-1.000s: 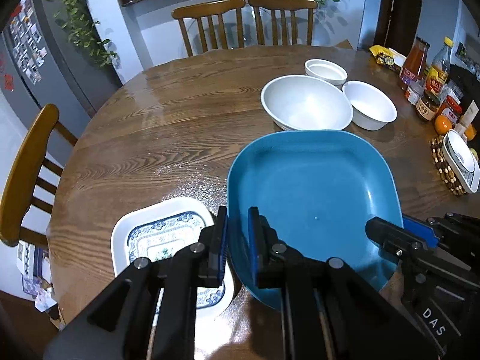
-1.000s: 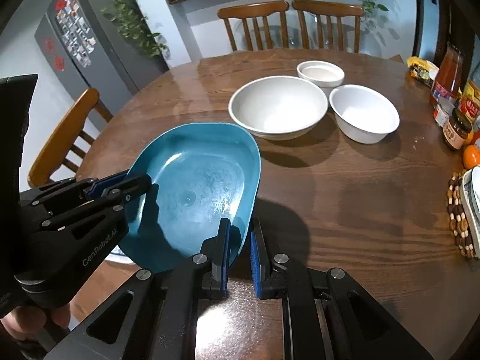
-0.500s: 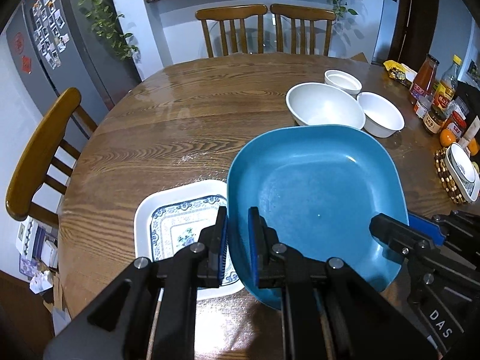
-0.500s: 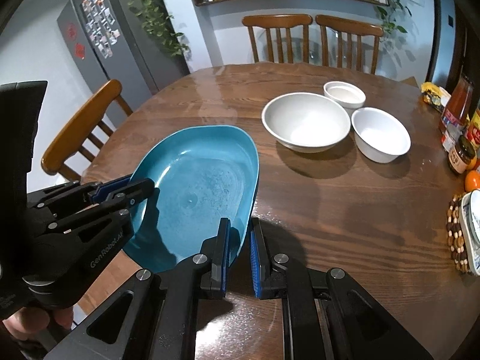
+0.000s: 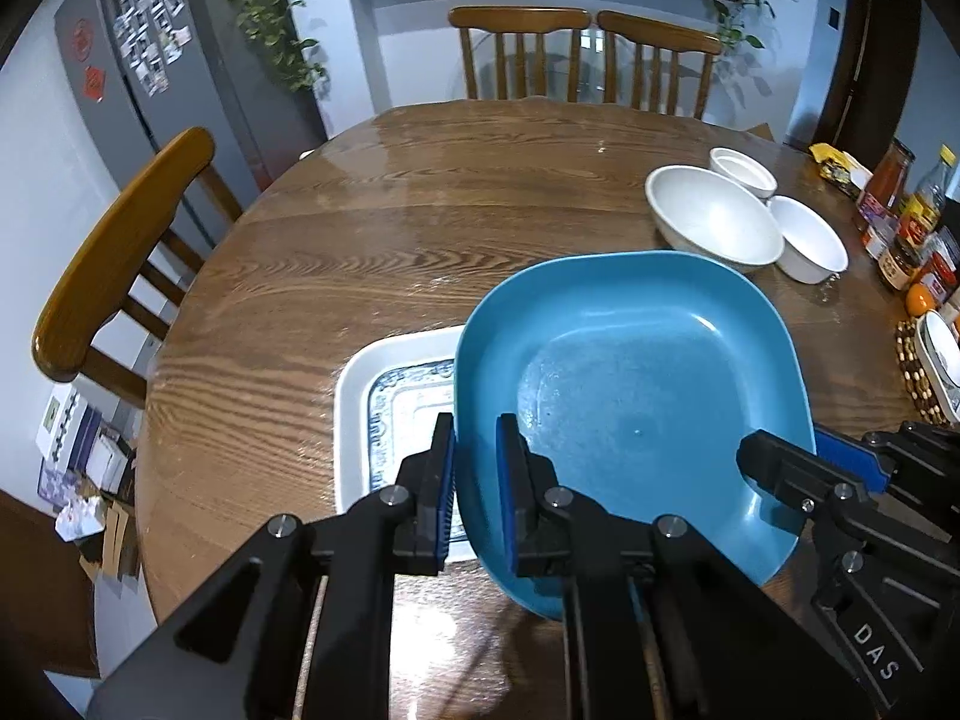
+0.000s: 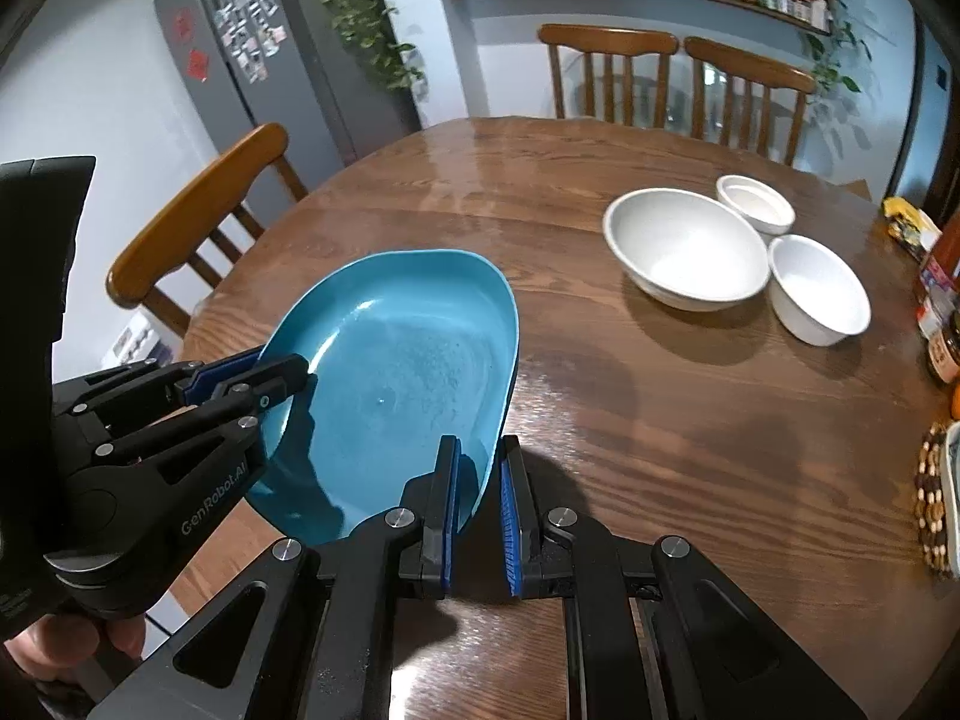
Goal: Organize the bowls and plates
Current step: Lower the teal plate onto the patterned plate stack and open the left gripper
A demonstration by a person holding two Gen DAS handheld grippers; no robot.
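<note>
Both grippers hold a blue square plate (image 5: 630, 396) in the air above the round wooden table (image 5: 372, 228). My left gripper (image 5: 475, 468) is shut on its left rim. My right gripper (image 6: 479, 492) is shut on its right rim; it also shows in the left wrist view (image 5: 804, 468). The plate (image 6: 396, 372) hangs over a white plate with blue pattern (image 5: 372, 414), covering its right part. Three white bowls stand at the far right: a large one (image 5: 714, 219), a medium one (image 5: 807, 246), a small one (image 5: 743, 171).
Jars, bottles and an orange (image 5: 912, 240) line the table's right edge, with a beaded trivet and white dish (image 5: 927, 366). Wooden chairs stand at the left (image 5: 114, 258) and far side (image 5: 522, 48). A grey fridge (image 5: 144, 78) is at the left.
The blue plate, held by both grippers, has risen and shifted left, now overlapping the patterned white plate. Both grippers stayed shut on it.
</note>
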